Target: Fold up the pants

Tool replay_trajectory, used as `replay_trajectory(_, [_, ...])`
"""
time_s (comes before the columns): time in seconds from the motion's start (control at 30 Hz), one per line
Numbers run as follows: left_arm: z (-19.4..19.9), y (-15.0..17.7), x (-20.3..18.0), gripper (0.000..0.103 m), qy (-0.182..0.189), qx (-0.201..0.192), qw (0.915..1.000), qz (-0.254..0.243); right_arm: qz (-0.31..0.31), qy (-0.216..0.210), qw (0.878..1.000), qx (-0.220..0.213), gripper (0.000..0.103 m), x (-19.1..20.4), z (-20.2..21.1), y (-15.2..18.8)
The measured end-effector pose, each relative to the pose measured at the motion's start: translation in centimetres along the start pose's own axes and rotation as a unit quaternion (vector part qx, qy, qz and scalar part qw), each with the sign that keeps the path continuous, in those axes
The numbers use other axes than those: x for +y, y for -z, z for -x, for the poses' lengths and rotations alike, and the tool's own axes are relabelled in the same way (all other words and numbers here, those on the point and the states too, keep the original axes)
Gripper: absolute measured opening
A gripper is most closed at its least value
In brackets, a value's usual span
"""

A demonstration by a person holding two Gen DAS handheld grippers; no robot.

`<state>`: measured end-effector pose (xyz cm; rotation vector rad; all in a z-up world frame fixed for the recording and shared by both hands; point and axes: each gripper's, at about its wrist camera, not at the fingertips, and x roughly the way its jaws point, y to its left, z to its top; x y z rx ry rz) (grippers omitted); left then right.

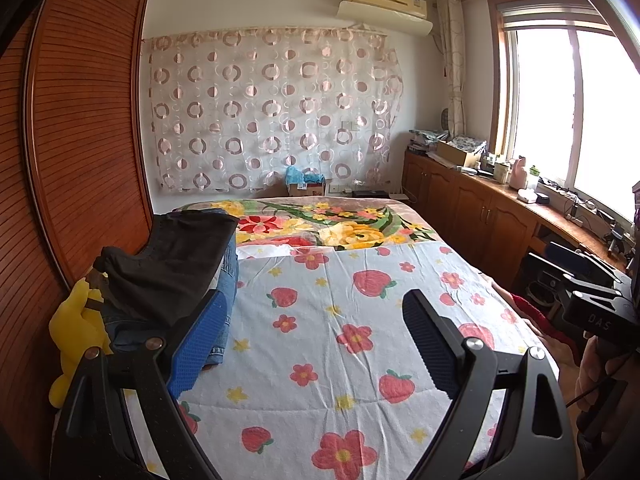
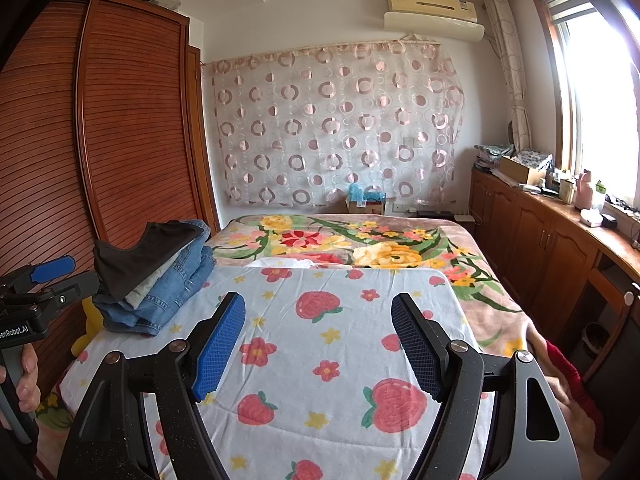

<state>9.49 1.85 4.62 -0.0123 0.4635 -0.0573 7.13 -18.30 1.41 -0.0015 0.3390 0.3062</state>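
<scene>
Both tools hang over the bed, jaws spread wide and holding nothing: the left hand-held gripper [image 1: 320, 344] and the right hand-held gripper [image 2: 318, 346]. Beneath them lies the strawberry-print quilt [image 2: 320, 320]. The pants [image 2: 160, 280] sit folded in a stack at the bed's left edge, a dark garment [image 1: 172, 264] covering the top. A yellow plush toy [image 1: 74, 332] is half hidden behind the stack.

pants [image 2: 160, 280]: folded stack, blue denim pairs under a pale one, dark brown pair on top | pose: flat, top layer draped | location: left edge of bed, beside wardrobe
</scene>
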Motion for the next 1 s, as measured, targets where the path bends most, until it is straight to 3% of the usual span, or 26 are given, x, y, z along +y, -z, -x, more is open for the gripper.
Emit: replay_trajectory(1.0, [0.05, 0.12, -0.57, 0.09, 0.001, -0.003, 1.0, -0.001, -0.001, -0.002, 1.0, -0.001, 0.078, -0.02, -0.06, 0.26])
